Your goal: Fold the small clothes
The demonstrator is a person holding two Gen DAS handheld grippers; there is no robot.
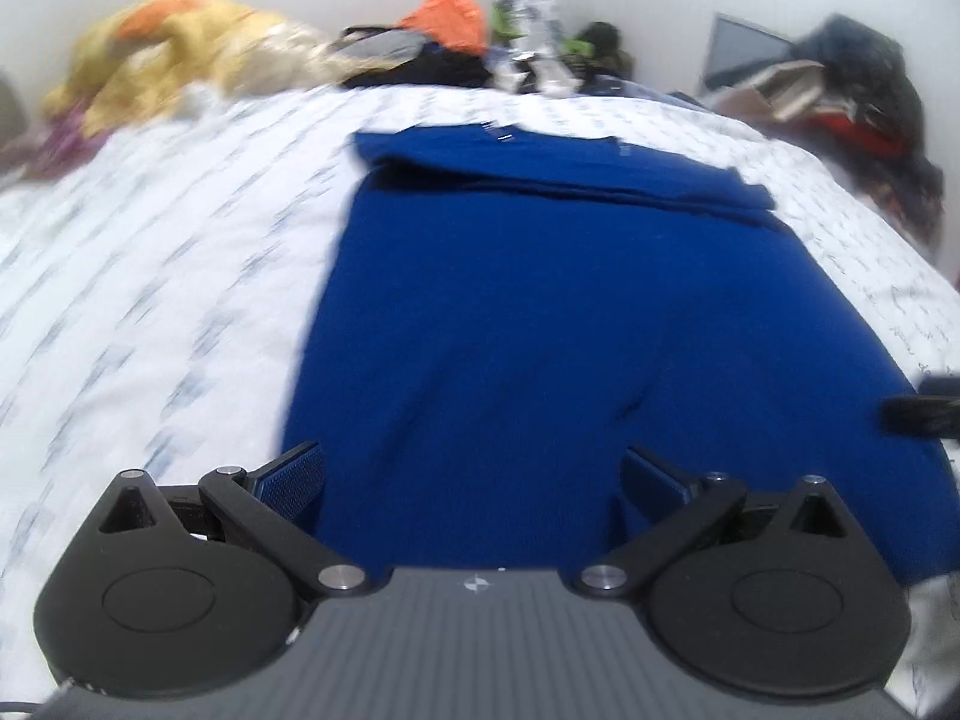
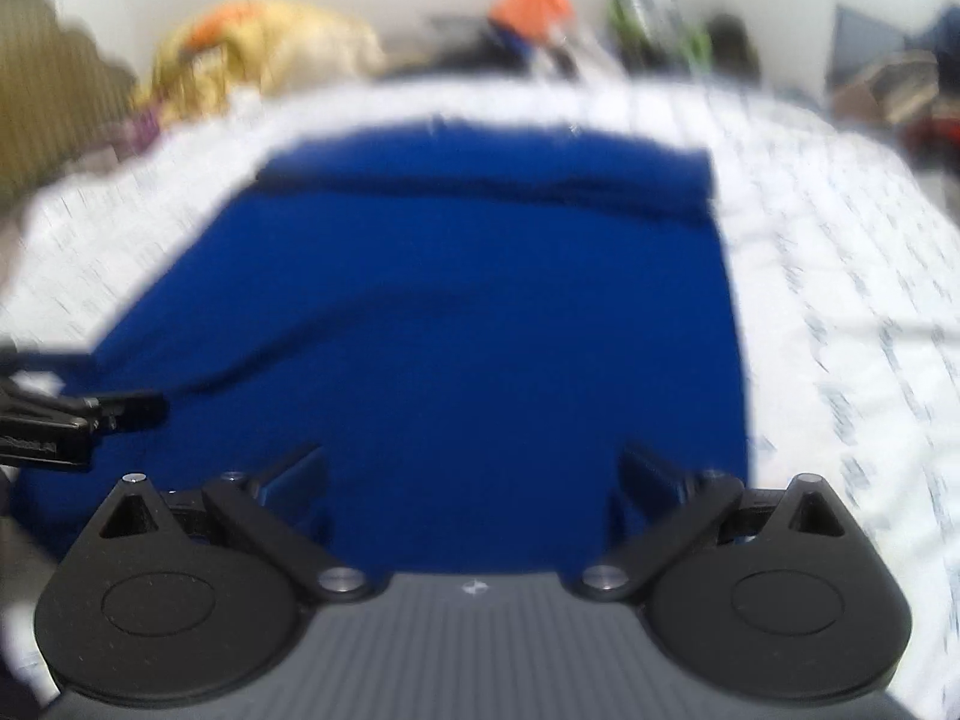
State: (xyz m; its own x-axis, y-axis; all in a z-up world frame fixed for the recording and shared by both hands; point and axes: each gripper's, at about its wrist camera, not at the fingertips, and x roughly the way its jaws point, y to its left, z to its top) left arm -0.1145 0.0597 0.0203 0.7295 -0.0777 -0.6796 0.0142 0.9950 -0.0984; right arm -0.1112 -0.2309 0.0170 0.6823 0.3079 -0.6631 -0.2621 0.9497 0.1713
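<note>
A dark blue garment lies flat on the white patterned bedsheet, its far end folded back into a band. It also fills the middle of the right wrist view. My left gripper is open and empty, fingers spread wide just above the garment's near edge. My right gripper is open and empty too, over the near edge further right. The right gripper's tip shows at the right edge of the left wrist view; the left gripper's tip shows at the left edge of the right wrist view.
A yellow and orange bundle lies at the bed's far left. A heap of dark and orange clothes sits at the far edge by the wall. More piled clothing is at the far right. Both views are motion blurred.
</note>
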